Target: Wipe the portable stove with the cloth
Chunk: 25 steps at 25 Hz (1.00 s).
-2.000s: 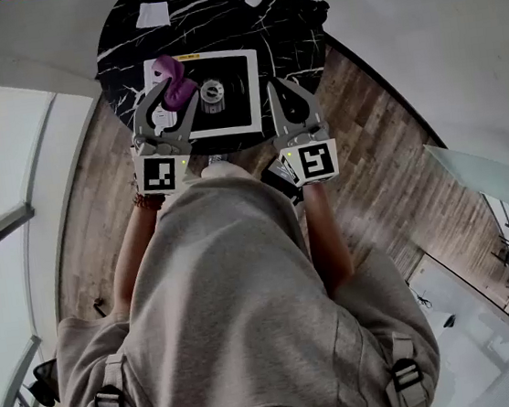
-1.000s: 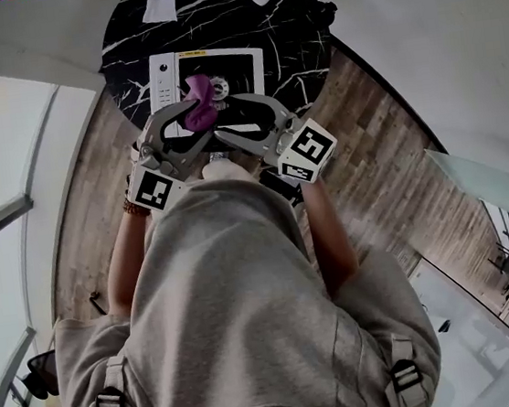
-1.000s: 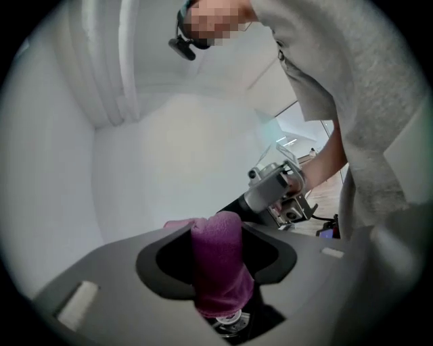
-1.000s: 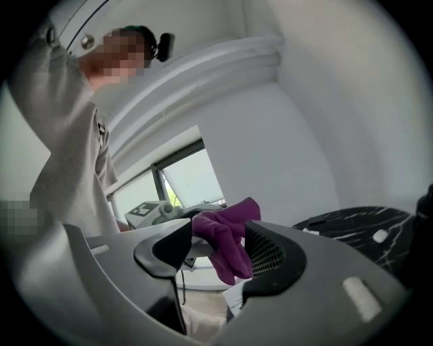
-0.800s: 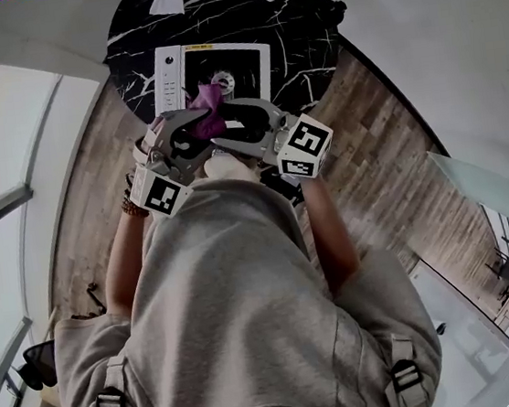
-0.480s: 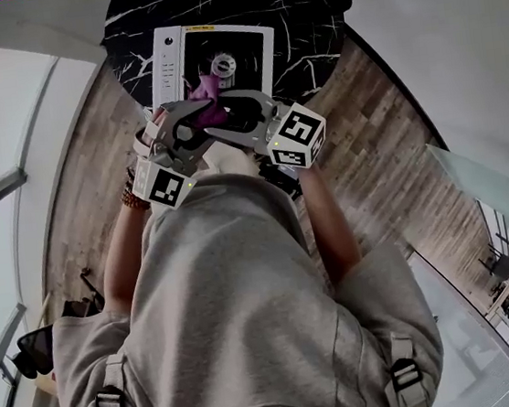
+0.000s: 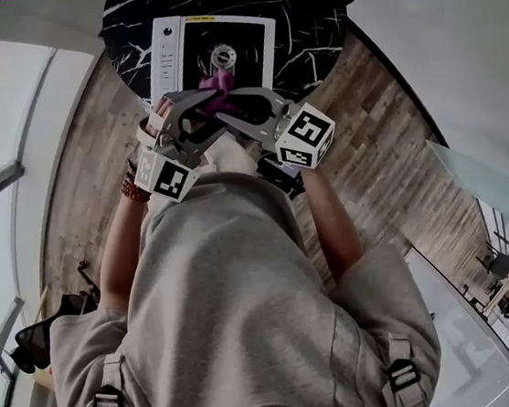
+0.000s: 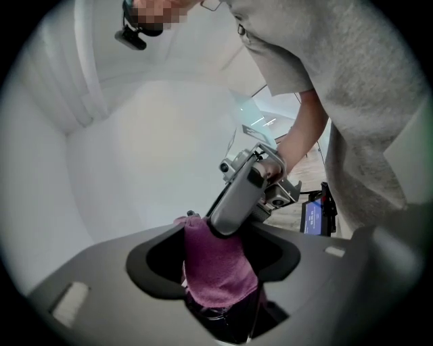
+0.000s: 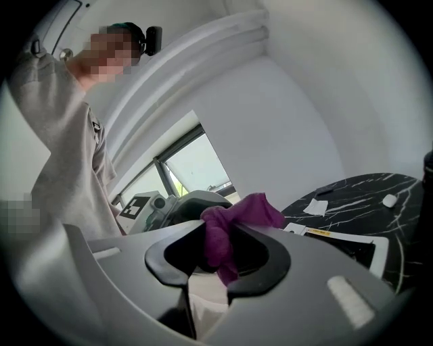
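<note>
I am seeing the right claw (image 9: pixel 220 265) clamping on the purple cloth (image 9: pixel 238 215). Its jaws have just been closing, and a bunch of fabric is bulging above them while a tail is hanging below. The left claw (image 8: pixel 216 294) has just been opening: its jaws are standing wide apart, and the cloth is hanging in the gap without being pinched. The right claw's tip is reaching in from above onto the top of the fabric. In the head view both claws are meeting tip to tip over the near edge of the portable stove (image 7: pixel 170 53), with the cloth bunched beside the burner; whether it is touching the stove I cannot tell. The stove is sitting on the black marble table (image 7: pixel 310 18).
</note>
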Motion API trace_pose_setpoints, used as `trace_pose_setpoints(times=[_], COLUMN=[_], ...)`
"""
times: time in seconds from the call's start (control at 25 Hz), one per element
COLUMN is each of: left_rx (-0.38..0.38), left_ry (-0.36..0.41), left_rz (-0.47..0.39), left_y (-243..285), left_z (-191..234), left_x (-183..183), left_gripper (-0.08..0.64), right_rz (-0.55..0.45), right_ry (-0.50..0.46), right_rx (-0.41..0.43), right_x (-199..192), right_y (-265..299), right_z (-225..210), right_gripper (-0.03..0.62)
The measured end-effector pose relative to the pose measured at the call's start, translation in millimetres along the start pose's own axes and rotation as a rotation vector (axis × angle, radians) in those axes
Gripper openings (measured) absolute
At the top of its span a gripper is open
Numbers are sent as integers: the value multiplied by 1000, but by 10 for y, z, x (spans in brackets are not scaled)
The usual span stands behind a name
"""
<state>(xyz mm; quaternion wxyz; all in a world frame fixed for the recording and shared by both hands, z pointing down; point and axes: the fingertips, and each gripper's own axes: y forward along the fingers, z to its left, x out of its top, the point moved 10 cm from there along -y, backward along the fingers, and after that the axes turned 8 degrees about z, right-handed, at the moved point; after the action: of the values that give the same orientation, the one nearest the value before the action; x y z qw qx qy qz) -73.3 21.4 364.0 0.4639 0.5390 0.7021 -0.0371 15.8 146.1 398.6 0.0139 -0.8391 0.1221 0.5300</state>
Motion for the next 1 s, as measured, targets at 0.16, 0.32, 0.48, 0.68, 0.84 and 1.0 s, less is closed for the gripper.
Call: trace_pose_setpoints(times=[0.16,0.32,0.48,0.68,0.84,1.0], left_rx=[-4,28,53,33,19,3], left_ry=[-83,-204,-338,-368,-401,-423], left_rz=[10,39,131,176,212,244], left_y=[-2,-69,-146,-144,-77,34], left_z=[35,72,51,30,-17,-44], left_x=[-145,-452,-874,-1183,-1357,-1491], left_gripper=[229,215,201,183,179,179], right_rz=[-2,21,68,104,140,203], right_ry=[-30,-70,-128,-170,-184,-227], right_rx=[-62,-167,-280,-383,-444,-513], right_x=[50,122,162,118,38,-15], right_y=[-162,-383,-527,-516,-459,-392], right_z=[-156,-491,-854,-1170,-1344,-1530], right_gripper=[121,123,124,126,126,126])
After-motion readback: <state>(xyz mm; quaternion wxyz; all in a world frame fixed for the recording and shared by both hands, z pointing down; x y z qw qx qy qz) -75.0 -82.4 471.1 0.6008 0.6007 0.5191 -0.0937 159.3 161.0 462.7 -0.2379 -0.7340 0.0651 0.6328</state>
